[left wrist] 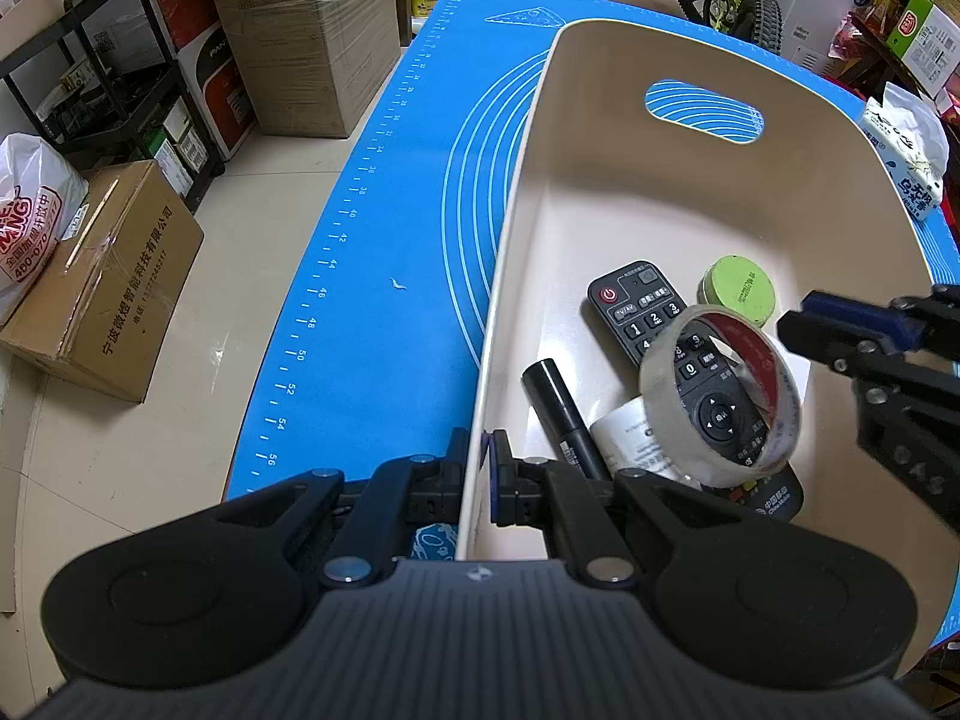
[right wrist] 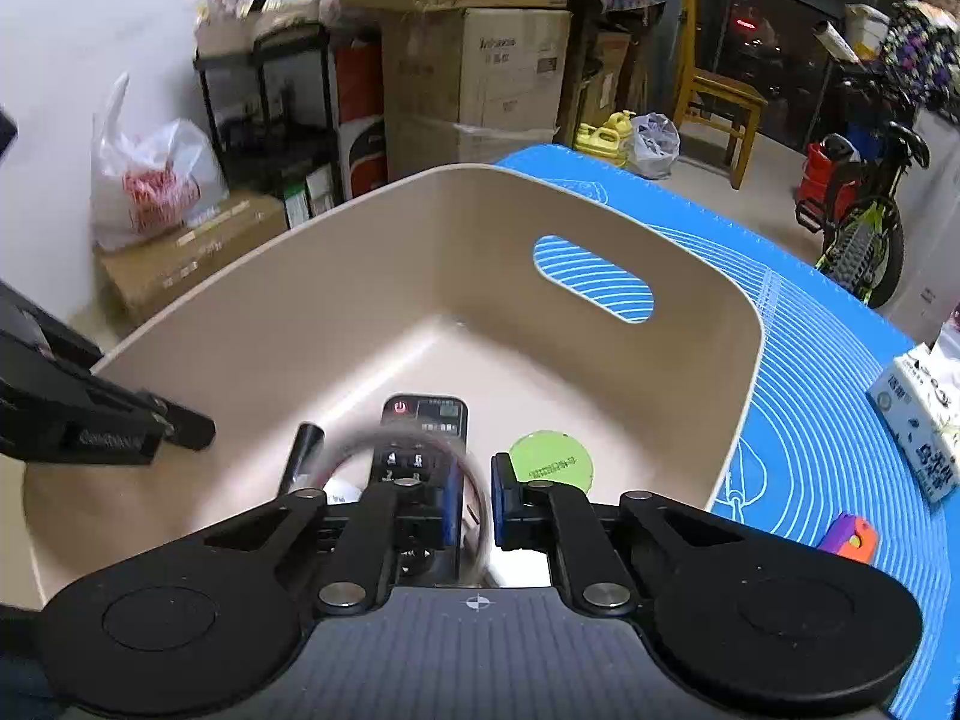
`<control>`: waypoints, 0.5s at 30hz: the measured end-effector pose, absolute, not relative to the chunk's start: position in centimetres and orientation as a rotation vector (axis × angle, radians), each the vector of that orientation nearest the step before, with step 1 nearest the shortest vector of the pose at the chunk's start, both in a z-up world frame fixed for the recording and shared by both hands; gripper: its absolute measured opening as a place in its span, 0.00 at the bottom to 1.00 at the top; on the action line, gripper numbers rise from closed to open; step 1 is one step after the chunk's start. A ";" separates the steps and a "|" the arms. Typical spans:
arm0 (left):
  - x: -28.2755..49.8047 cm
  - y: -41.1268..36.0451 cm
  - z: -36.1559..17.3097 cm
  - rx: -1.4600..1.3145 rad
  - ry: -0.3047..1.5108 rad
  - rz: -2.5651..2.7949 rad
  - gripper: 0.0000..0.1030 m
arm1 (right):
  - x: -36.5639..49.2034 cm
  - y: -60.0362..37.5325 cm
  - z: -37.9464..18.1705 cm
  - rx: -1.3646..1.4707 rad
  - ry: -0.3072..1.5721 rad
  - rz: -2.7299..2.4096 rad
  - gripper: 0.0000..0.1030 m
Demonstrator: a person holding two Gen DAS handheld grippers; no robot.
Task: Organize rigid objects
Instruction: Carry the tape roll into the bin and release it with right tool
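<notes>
On the blue mat (left wrist: 384, 324) covering the tabletop stood a beige bin (left wrist: 600, 180) with an oval handle cut-out in its far wall. The left tongs (left wrist: 478, 456) were pinched on the bin's near wall, one finger outside and one inside. Inside the bin lay a black remote (left wrist: 636, 312), a green round lid (left wrist: 739, 291), a black marker (left wrist: 561, 414) and a white slip of paper (left wrist: 624, 438). A roll of clear tape (left wrist: 720, 396) was tilted above the remote, just beside the right tongs (left wrist: 798, 324); in the left wrist view it seemed free of their fingers, though motion blur in the right wrist view left contact uncertain. The right tongs (right wrist: 477, 498) were spread a little, with the blurred tape roll (right wrist: 414, 462) at their left finger. On the mat to the right of the bin sat a tissue pack (right wrist: 918, 414) and a small purple-and-orange item (right wrist: 849, 537).
</notes>
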State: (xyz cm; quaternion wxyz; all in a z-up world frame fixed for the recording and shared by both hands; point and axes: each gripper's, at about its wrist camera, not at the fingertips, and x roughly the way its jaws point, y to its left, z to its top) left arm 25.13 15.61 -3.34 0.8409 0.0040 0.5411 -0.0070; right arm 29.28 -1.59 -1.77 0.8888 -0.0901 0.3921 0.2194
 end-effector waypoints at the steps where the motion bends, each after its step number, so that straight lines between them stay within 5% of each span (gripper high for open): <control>1: 25.1 15.7 -3.3 0.009 1.144 -0.014 0.07 | 29.1 -1.9 -1.5 -0.176 0.796 0.454 0.39; 3: 25.1 15.6 -3.3 0.007 1.143 -0.015 0.07 | 28.7 -3.1 -0.5 -0.144 0.743 0.444 0.50; 15: 25.1 15.6 -3.4 0.011 1.144 -0.013 0.08 | 29.9 -13.8 2.3 0.033 0.597 0.133 0.70</control>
